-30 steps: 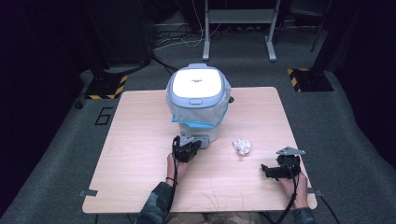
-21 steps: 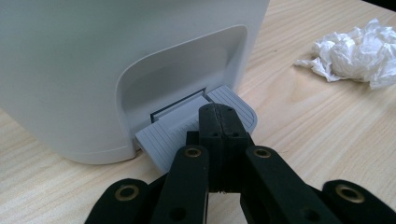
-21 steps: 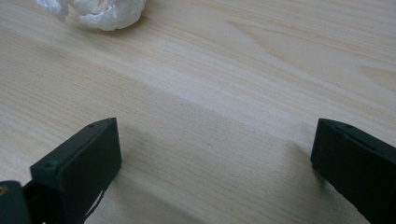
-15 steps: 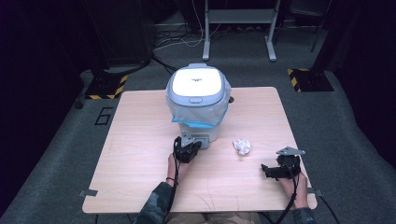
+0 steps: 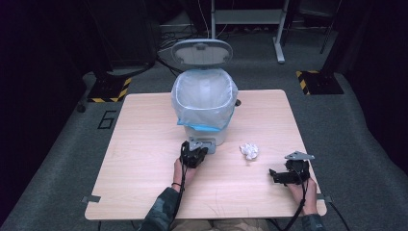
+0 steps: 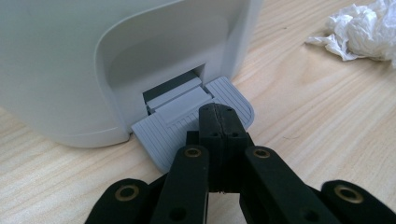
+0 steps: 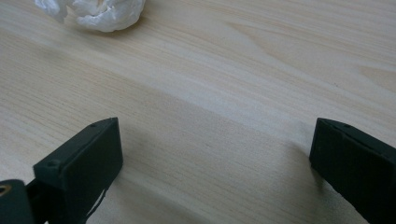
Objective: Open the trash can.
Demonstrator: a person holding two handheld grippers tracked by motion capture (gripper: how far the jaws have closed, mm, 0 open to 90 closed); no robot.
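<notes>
A white pedal bin point(image 5: 204, 103) with a blue-edged clear liner stands mid-table, its grey lid point(image 5: 202, 52) swung up behind it. My left gripper point(image 5: 201, 148) is shut, nothing between its jaws. Its joined tips point(image 6: 219, 114) rest on the grey ribbed foot pedal point(image 6: 163, 135) at the bin's base point(image 6: 70, 70). A crumpled white paper ball point(image 5: 249, 150) lies on the wood right of the bin point(image 6: 359, 32). My right gripper point(image 5: 274, 175) sits low near the table's right front, open. Bare wood shows between its jaws point(image 7: 215, 140), and the paper ball point(image 7: 98, 11) lies ahead of them.
The wooden table point(image 5: 144, 144) has bare room left of the bin and along its front edge. Dark floor surrounds it, with black-and-yellow-taped stand feet point(image 5: 108, 89) at the back left and back right point(image 5: 317, 82).
The bin's lid, down over the bin in both earlier frames, now stands up and the liner's mouth is exposed. Neither hand has shifted.
</notes>
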